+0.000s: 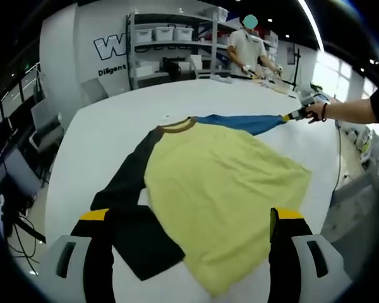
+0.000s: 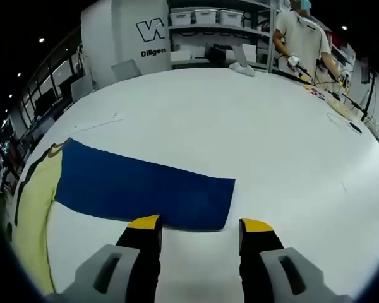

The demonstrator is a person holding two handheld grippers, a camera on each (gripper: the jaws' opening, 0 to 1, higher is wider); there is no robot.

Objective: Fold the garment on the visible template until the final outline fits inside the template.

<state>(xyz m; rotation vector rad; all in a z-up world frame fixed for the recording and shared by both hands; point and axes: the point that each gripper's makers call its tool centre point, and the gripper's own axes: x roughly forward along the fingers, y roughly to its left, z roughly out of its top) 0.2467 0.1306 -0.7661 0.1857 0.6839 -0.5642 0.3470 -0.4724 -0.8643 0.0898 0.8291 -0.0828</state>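
We log 1 shirt (image 1: 227,189) flat on the table (image 1: 114,126), blue sleeve (image 2: 145,186) spread; left gripper (image 1: 192,221) and right gripper (image 2: 199,228) gape, holding nothing.

The long-sleeved shirt (image 1: 221,189) has a plain yellow body, a brown collar band, one black sleeve (image 1: 129,214) and one blue sleeve (image 2: 145,186), and it lies on a white table (image 2: 240,113), while both grippers' jaws are black with yellow tips above grey housings.
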